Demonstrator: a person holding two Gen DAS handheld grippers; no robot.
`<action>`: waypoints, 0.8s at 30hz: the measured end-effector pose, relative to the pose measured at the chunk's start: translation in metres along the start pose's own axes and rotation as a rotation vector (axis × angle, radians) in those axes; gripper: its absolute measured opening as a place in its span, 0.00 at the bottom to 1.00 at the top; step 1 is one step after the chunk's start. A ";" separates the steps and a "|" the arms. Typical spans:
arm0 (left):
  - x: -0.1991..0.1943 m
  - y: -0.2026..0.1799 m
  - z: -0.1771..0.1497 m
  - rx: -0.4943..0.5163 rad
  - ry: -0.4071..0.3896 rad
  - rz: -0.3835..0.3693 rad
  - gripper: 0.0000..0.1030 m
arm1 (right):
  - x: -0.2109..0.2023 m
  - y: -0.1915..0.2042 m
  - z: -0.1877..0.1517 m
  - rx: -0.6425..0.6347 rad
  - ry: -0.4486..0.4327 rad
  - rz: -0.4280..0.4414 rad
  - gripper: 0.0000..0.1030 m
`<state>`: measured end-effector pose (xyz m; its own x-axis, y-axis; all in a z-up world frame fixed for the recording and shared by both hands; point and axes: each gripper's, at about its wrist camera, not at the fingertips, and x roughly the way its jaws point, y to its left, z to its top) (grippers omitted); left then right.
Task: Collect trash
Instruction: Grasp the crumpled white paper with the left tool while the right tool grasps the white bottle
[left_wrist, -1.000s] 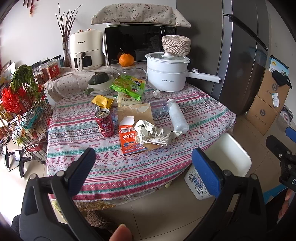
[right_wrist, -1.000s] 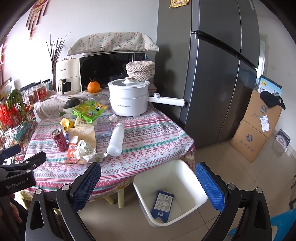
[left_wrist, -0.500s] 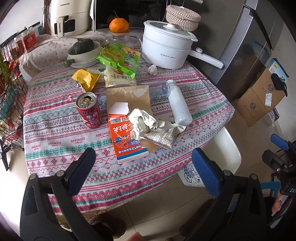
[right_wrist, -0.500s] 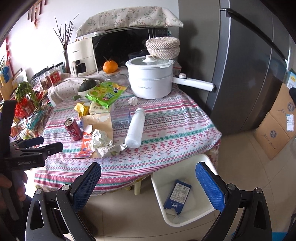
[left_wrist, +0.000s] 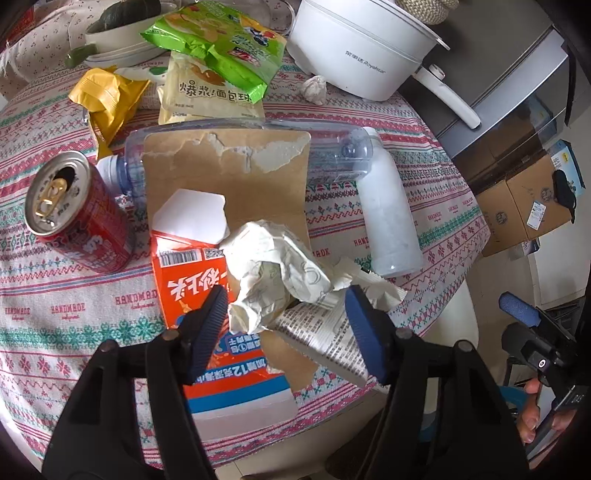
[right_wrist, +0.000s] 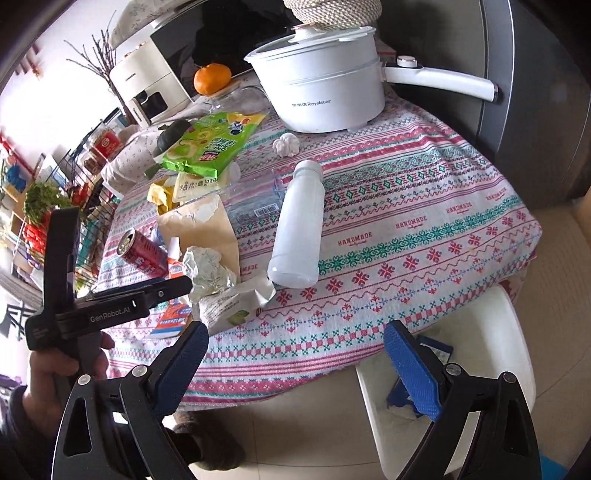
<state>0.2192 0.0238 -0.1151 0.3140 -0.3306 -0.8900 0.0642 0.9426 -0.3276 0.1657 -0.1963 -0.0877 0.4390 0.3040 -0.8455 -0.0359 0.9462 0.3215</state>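
Left wrist view: the left gripper hangs over the crumpled paper on the table. Its jaws, just narrowing, flank the wad; contact looks unlikely but is hard to judge. A red can stands nearby.

Right wrist view: the right gripper gapes wide and empty at the table's edge, above the white bin.

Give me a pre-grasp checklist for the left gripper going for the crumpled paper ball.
1. Left gripper straddles the crumpled paper ball: ok; jaws have just been closing, pads not yet pressing.
2. Ball loose on top of the pile: cannot tell; newspaper wad touches it.
3. Red can clear of the fingers: ok.
4. Right gripper open, empty: ok.
5. White bin beside the table, with room: ok.
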 end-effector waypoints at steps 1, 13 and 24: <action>0.004 0.001 0.002 -0.012 0.005 0.010 0.60 | 0.005 -0.002 0.004 0.013 0.003 0.006 0.94; -0.005 -0.009 0.006 -0.012 -0.025 -0.015 0.19 | 0.048 -0.011 0.030 0.082 0.041 0.005 0.94; -0.045 -0.004 -0.003 0.057 -0.149 0.024 0.18 | 0.107 -0.016 0.039 0.162 0.119 0.035 0.73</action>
<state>0.2023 0.0345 -0.0745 0.4533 -0.3011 -0.8390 0.1069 0.9528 -0.2842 0.2482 -0.1830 -0.1663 0.3300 0.3561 -0.8743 0.1000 0.9077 0.4075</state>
